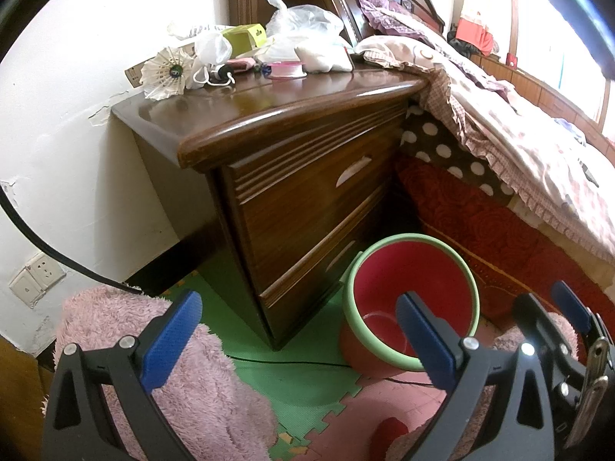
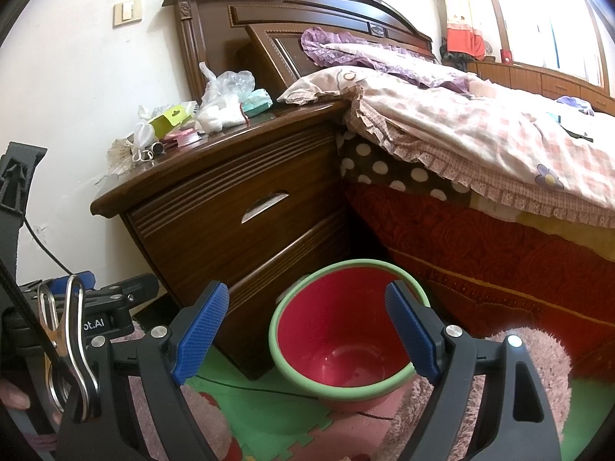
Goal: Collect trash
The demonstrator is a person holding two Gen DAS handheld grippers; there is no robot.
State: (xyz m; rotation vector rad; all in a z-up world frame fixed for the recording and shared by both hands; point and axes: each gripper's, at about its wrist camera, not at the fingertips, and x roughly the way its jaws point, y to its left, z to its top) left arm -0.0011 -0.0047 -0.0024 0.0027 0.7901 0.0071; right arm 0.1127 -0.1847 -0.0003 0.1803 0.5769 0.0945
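Left gripper (image 1: 303,340) hovering low over the floor mat (image 1: 307,384), tilted down and forward, jaws spread wide, gripping nothing. Red bin (image 1: 413,299) with green rim sitting on the floor just ahead, overlapping the right blue pad (image 1: 423,342); nothing showing inside it. Pink fluffy cushion (image 1: 184,376) lying under the left pad.

Right gripper (image 2: 307,330) hanging alongside at similar height, pointing same way, jaws also wide apart and holding nothing. Bin (image 2: 338,338) sitting squarely between and just beyond the two pads, mouth facing the camera. Left gripper body (image 2: 111,307) showing at far left of the right wrist view, so both units riding close side by side.

Trash piling up well ahead and above the jaws, on top of the nightstand (image 1: 276,115): crumpled plastic bags (image 1: 303,19), yellow-green box (image 1: 246,36), white tissue wad (image 1: 323,57), pink tape roll (image 1: 286,69), shuttlecock (image 1: 167,71). Bed (image 2: 480,123) with checked quilt sitting right of the jaws, touching the nightstand.
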